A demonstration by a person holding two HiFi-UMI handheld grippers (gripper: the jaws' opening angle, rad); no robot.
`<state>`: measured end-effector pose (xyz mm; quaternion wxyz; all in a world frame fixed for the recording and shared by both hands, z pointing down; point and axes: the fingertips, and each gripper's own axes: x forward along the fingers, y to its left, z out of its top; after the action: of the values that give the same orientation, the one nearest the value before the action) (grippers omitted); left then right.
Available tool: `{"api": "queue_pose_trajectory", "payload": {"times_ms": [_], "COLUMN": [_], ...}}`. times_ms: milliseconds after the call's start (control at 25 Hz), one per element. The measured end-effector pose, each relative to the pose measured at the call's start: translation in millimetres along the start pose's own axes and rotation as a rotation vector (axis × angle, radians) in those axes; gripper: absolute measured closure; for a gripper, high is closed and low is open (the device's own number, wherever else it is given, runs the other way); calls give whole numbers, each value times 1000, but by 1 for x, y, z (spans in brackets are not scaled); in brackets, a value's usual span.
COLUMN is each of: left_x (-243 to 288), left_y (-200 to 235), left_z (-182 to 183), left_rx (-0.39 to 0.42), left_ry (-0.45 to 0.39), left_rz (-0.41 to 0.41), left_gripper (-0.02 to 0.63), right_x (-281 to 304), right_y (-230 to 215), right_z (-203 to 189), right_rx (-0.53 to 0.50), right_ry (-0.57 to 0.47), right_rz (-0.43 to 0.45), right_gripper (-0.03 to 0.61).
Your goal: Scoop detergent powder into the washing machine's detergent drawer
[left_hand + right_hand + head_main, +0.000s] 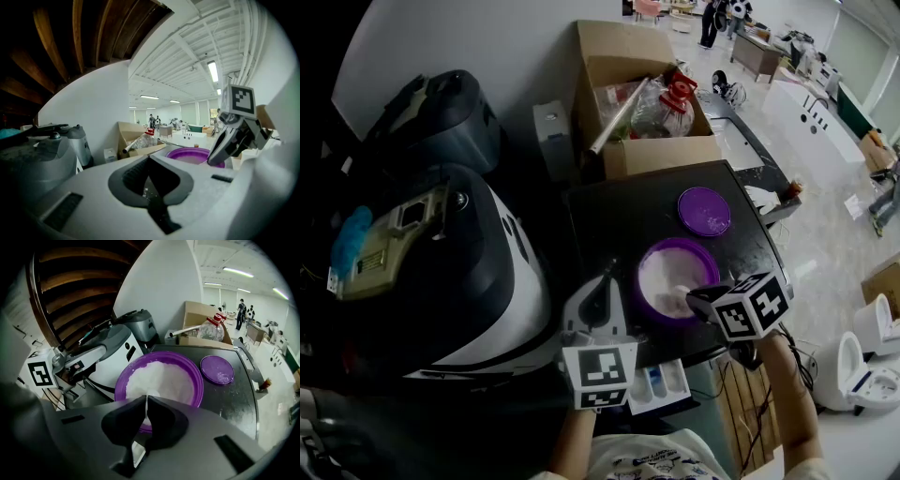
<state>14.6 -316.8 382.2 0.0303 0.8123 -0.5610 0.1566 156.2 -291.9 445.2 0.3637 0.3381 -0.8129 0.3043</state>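
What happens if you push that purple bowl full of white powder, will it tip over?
Probably not tip: the round purple bowl looks wide and low on the black tabletop. It would likely slide, not roll. The white powder fills it near the rim, so a quick shove may spill some.

Detergent drawer partly behind marker cube; scoop end indistinct beyond right tongs.
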Motion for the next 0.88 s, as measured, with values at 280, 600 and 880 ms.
{"api": "queue_pose_trajectory", "payload": {"times_ms": [280, 600, 880], "left_x": [-3, -8, -13], "left_y": [-1, 2, 1], "left_z": [4, 8, 12], "left_rx": [1, 5, 7], "left_ry": [-10, -19, -29], "left_rz": [5, 16, 21], "left_gripper": [611, 612, 612], "right_x": [-2, -7, -17], "right_y": [0, -1, -1], "right_z": [4, 8, 16], "right_rx": [128, 302, 513], "right_ry": [-111, -240, -397], "right_rz": [17, 45, 109], "right_gripper": [557, 557, 557]}}
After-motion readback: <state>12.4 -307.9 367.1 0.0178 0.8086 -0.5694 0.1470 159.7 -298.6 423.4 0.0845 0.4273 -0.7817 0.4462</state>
